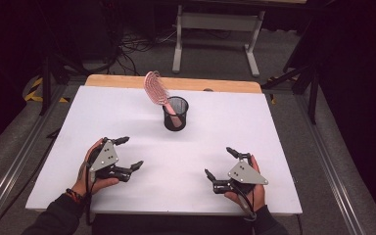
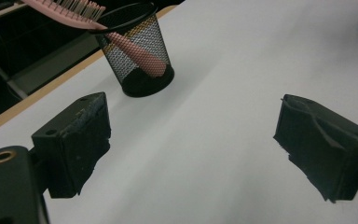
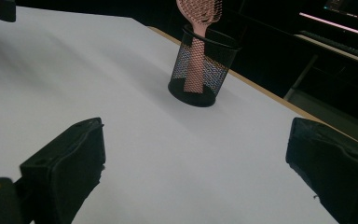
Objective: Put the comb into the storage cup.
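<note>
A pink hairbrush point(image 1: 155, 88) stands handle-down in a black mesh cup point(image 1: 176, 113) at the middle back of the white table point(image 1: 127, 110), its head leaning out to the left. The cup point(image 2: 137, 58) and brush point(image 2: 74, 9) lie ahead of my left gripper point(image 1: 131, 153), which rests open at the front left with nothing between its jaws. My right gripper point(image 1: 220, 162) rests open at the front right, also holding nothing. In the right gripper view the cup point(image 3: 204, 70) and brush point(image 3: 198, 18) stand ahead, beyond the two black fingers point(image 3: 70, 163).
A wooden strip point(image 1: 176, 82) runs along the table's far edge. Behind it stands a grey metal frame point(image 1: 215, 34) on the floor, with cables to its left. Metal rails run along both sides of the table.
</note>
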Demonstrator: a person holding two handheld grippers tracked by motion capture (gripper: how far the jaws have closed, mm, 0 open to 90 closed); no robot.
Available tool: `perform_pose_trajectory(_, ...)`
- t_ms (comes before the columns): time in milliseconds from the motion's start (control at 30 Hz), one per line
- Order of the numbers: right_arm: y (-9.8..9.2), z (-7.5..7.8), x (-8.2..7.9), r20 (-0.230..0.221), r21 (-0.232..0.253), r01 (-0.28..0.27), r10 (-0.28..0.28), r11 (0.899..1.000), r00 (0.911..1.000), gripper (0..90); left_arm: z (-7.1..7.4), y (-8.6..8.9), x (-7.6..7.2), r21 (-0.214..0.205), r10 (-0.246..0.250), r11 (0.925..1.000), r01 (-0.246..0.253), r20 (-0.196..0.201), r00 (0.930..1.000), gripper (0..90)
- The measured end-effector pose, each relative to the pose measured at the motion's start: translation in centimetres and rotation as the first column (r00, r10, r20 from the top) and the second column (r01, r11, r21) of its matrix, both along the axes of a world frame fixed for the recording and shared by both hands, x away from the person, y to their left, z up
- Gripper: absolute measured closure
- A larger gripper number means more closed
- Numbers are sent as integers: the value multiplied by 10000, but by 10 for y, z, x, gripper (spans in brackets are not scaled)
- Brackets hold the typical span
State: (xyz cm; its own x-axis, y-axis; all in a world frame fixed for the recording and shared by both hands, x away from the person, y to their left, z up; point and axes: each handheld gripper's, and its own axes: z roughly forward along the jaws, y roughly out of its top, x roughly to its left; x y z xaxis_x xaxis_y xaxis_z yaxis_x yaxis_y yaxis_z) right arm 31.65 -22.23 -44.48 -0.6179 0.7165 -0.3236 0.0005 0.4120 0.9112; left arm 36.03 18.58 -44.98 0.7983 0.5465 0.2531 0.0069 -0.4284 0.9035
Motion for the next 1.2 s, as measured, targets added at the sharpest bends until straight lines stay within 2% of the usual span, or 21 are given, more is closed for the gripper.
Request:
perform_pose_trajectory(233, 1, -2, -1, -36, -14, -2, 2, 10000, 10000, 52, -4, 8, -5, -169, 193, 9997, -192, 7, 9998, 118)
perform_pose_trajectory(367, 2, -3, -1, -36, -22, -23, 23, 10000, 10000, 52, -9, 17, -8, -345, 357, 9987, -363, -188, 9992, 119)
perform_pose_trajectory(567, 1, -4, 0, -123, 39, -24, 24, 10000, 9999, 51, -15, 25, -12, -307, 508, 9982, -517, -282, 9983, 118)
perform_pose_trajectory(733, -1, -5, 0, -208, 152, 3, 0, 9999, 9998, 51, -18, 37, -17, -639, 630, 9957, -667, -578, 9963, 107)
perform_pose_trajectory(867, -2, -5, 1, -252, 245, -11, 18, 9997, 9997, 52, -21, 44, -19, -732, 756, 9940, -819, -846, 9935, 96)
perform_pose_trajectory(1100, -1, -5, 0, -271, 170, -84, 89, 9998, 9996, 53, -22, 44, -22, -585, 808, 9945, -871, -1024, 9915, 42)
perform_pose_trajectory(1200, -2, -6, -1, -246, 239, -89, 95, 9997, 9997, 60, -23, 41, -24, -441, 811, 9954, -856, -953, 9921, 41)
